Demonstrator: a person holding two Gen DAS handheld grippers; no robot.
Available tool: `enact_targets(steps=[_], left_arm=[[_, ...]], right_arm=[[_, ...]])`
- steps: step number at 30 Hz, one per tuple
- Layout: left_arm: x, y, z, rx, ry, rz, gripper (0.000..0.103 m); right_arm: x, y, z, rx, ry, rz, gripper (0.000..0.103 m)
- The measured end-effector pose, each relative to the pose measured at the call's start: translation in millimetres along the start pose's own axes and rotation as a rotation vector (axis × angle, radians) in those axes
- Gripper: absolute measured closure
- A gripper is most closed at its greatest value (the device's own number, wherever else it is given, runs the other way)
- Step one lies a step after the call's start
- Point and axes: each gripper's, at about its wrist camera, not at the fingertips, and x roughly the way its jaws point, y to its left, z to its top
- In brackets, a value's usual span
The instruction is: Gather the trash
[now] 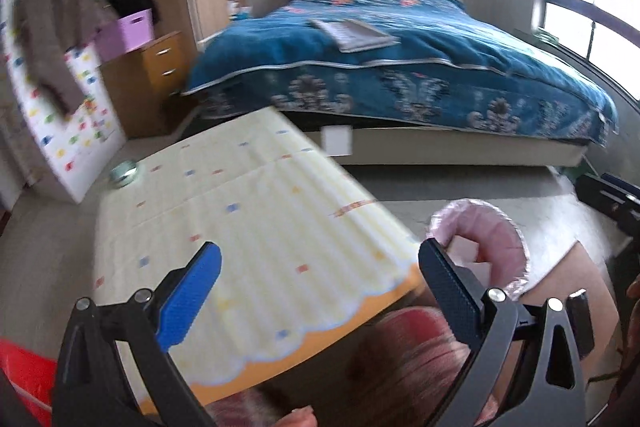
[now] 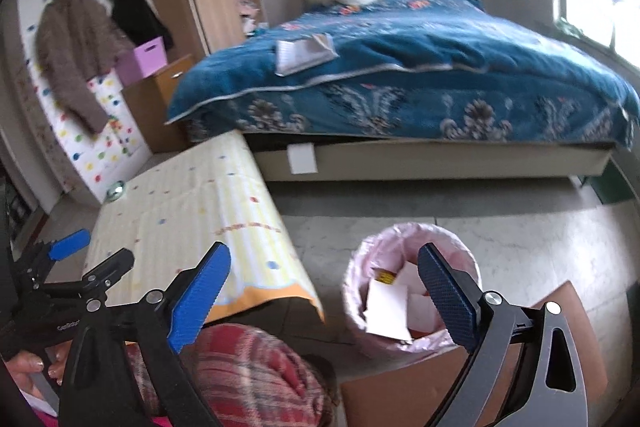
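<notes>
Blue-padded left gripper (image 1: 320, 287) and right gripper (image 2: 324, 289), both wide apart, nothing between. Just past, pink-lined trash bin (image 2: 412, 281) on the floor, white papers (image 2: 386, 307) inside, beside a yellow table (image 2: 192, 203). Farther off, blue bed (image 2: 400, 67).

Pink-lined bin (image 2: 412, 287), blue floral bedspread (image 2: 400, 67)

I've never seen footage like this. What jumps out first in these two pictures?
The big bed with its blue floral cover fills the back, an open book lying on it. Up front, each view is framed by wide-open, empty jaws with blue pads: right gripper, left gripper. Below the right one stands a pink-lined bin holding white paper scraps.
</notes>
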Motion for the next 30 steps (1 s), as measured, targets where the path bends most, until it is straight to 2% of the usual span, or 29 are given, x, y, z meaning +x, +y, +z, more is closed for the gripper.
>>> enact_targets(steps=[7, 14, 17, 22, 30], left_arm=[[-28, 61, -19, -0.096, -0.004, 0.140, 0.007], [-52, 105, -34, -0.169, -0.005, 0.262, 0.007], [-63, 119, -41, -0.195, -0.002, 0.290, 0.007], [-73, 137, -51, -0.236, 0.012, 0.326, 0.007], [-71, 147, -53, -0.262, 0.020, 0.330, 0.007]], right_arm=[[-4, 54, 8, -0.090, 0.004, 0.075, 0.009], [-8, 119, 11, -0.210, -0.009, 0.163, 0.009], [-3, 144, 8, -0.265, 0.002, 0.203, 0.009], [-2, 172, 8, -0.307, 0.018, 0.222, 0.009], [1, 198, 7, -0.323, 0.030, 0.219, 0.009]])
